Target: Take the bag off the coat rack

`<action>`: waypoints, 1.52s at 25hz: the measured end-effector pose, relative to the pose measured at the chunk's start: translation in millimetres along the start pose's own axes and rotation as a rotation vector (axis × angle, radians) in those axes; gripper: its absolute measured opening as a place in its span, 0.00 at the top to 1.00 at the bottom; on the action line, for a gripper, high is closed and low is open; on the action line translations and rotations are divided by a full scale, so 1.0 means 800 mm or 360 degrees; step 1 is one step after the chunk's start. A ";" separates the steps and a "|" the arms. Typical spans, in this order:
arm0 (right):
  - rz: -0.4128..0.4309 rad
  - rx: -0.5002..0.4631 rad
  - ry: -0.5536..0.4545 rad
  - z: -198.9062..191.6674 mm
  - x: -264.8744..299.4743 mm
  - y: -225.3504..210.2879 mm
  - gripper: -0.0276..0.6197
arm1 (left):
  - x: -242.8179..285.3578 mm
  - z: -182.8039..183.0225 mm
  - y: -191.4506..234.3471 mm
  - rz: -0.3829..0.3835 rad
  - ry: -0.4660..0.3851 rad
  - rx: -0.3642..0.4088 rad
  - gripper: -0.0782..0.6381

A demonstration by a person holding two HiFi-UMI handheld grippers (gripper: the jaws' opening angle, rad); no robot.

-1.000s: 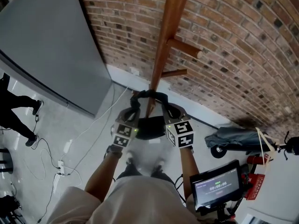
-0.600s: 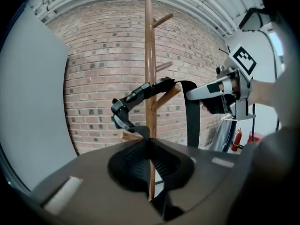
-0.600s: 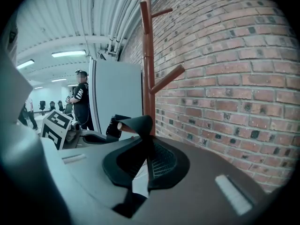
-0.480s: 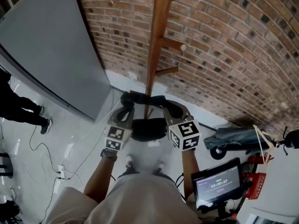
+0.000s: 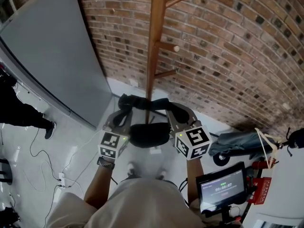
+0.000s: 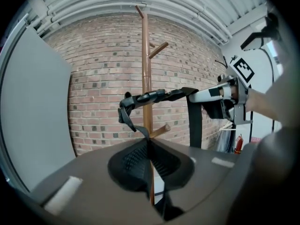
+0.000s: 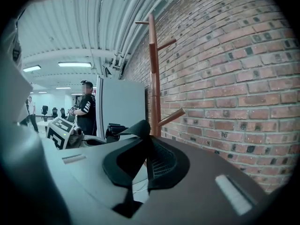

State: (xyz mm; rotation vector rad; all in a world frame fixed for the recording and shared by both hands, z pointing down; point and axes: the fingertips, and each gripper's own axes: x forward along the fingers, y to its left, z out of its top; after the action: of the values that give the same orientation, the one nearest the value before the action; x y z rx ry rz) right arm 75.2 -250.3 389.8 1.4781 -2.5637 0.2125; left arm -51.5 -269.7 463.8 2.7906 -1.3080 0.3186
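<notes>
Both forearms are reaching forward and angling slightly inward, each hand holding its gripper in front of the torso. The left gripper (image 5: 124, 109) is pressing its jaws together on the black shoulder strap (image 5: 145, 102). The right gripper (image 5: 175, 112) is clamping the same strap further along. The strap is stretching between the two grippers and crossing in front of the pole of the wooden coat rack (image 5: 154, 42). Whether it is touching the pole cannot be determined. The black bag (image 5: 149, 134) is hanging from the strap between the left marker cube (image 5: 113, 144) and the right marker cube (image 5: 193, 142). Its contents are not showing. Each cube is displaying black-and-white square markers. A small screen (image 5: 220, 189) at lower right is showing green digits too small to read.
</notes>
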 end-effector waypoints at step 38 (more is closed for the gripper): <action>-0.0016 -0.0063 -0.0228 0.092 -0.084 0.022 0.95 | -0.087 0.148 -0.021 0.0010 -0.0399 0.0171 0.88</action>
State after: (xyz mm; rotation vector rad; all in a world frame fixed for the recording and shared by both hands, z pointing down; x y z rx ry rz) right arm 87.3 -200.2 302.9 1.5445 -2.6532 0.0558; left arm -62.3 -221.6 334.7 2.9967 -1.3850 0.0396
